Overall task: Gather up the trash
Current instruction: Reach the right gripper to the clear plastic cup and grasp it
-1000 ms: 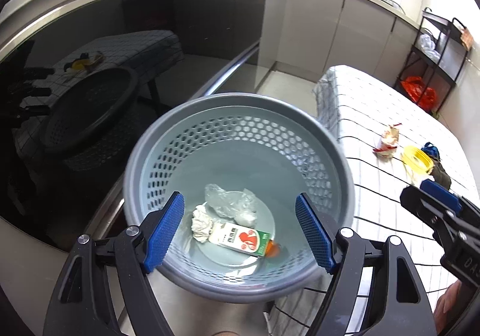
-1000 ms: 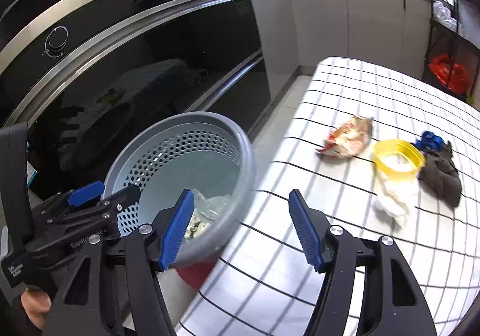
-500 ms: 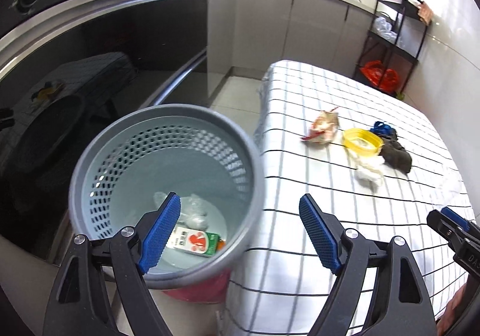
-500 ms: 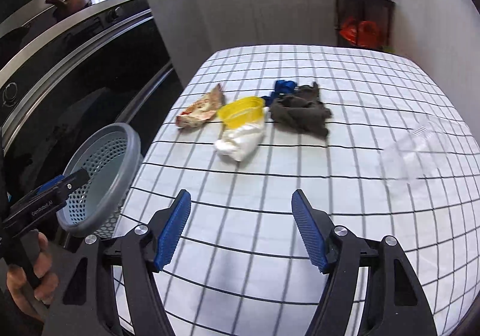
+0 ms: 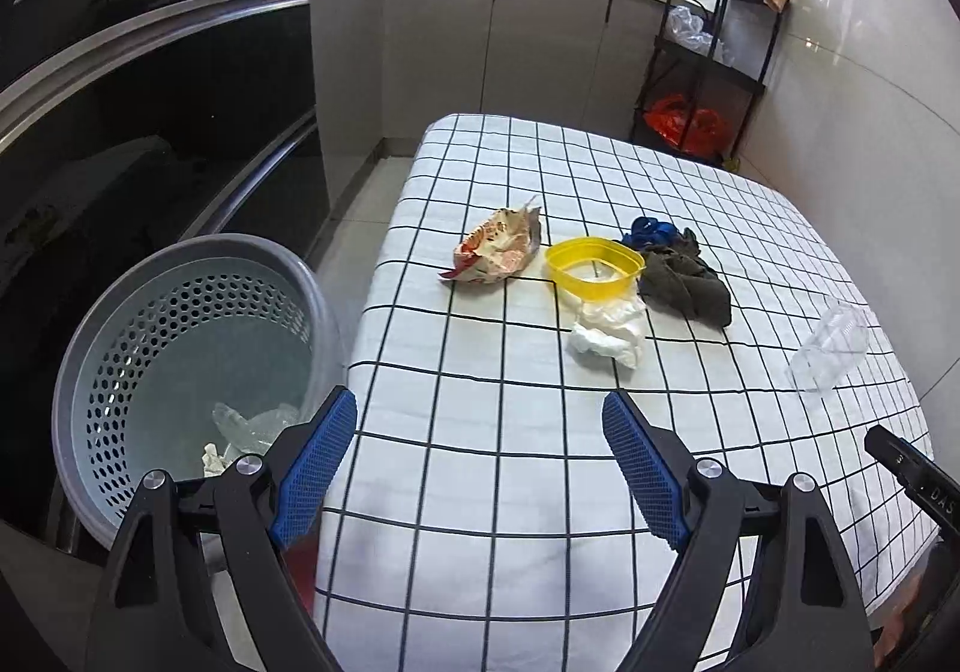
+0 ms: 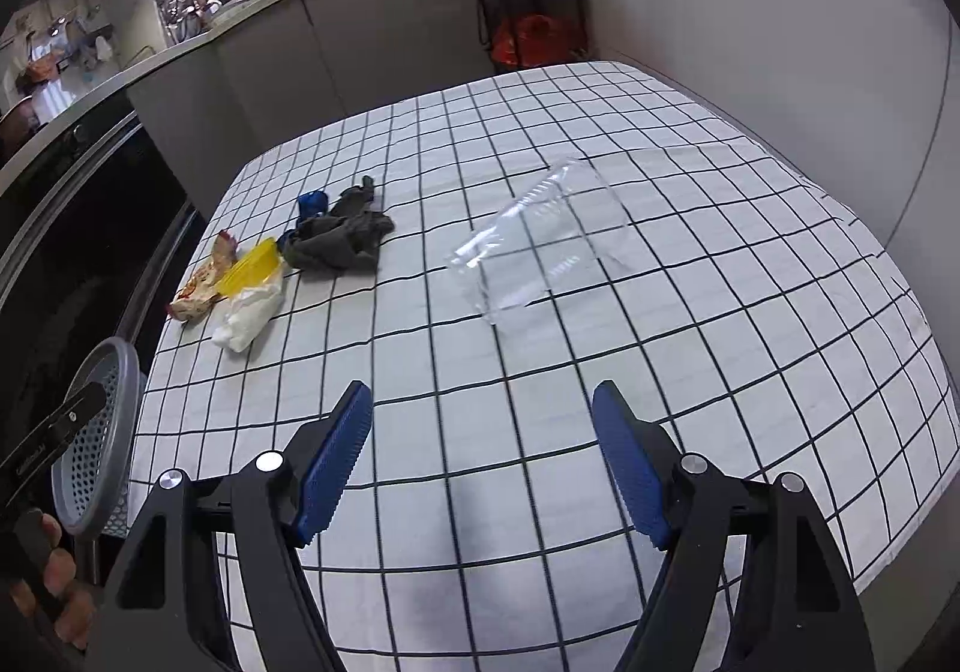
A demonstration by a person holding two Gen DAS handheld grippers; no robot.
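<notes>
A grey perforated trash basket [image 5: 90, 348] stands on the floor at the table's left edge, with crumpled plastic and paper inside; it also shows in the right wrist view [image 6: 96, 372]. On the checked tablecloth lie a snack wrapper [image 5: 498, 249], a yellow lid [image 5: 594, 264], a white crumpled tissue [image 5: 606, 330], a dark rag [image 5: 684, 282] and a clear plastic cup [image 5: 831, 342] on its side. My left gripper [image 5: 474, 462] is open and empty over the table's near edge. My right gripper [image 6: 483, 456] is open and empty, the clear cup [image 6: 534, 246] ahead of it.
A dark oven front [image 5: 150, 132] runs along the left. Grey cabinets [image 5: 480, 42] and a black rack [image 5: 714, 42] with a red bag stand beyond the table. A wall [image 6: 780, 42] borders the table's right side.
Both grippers have swung right, away from the basket and over the table. The right one now faces the clear cup. Both stayed open.
</notes>
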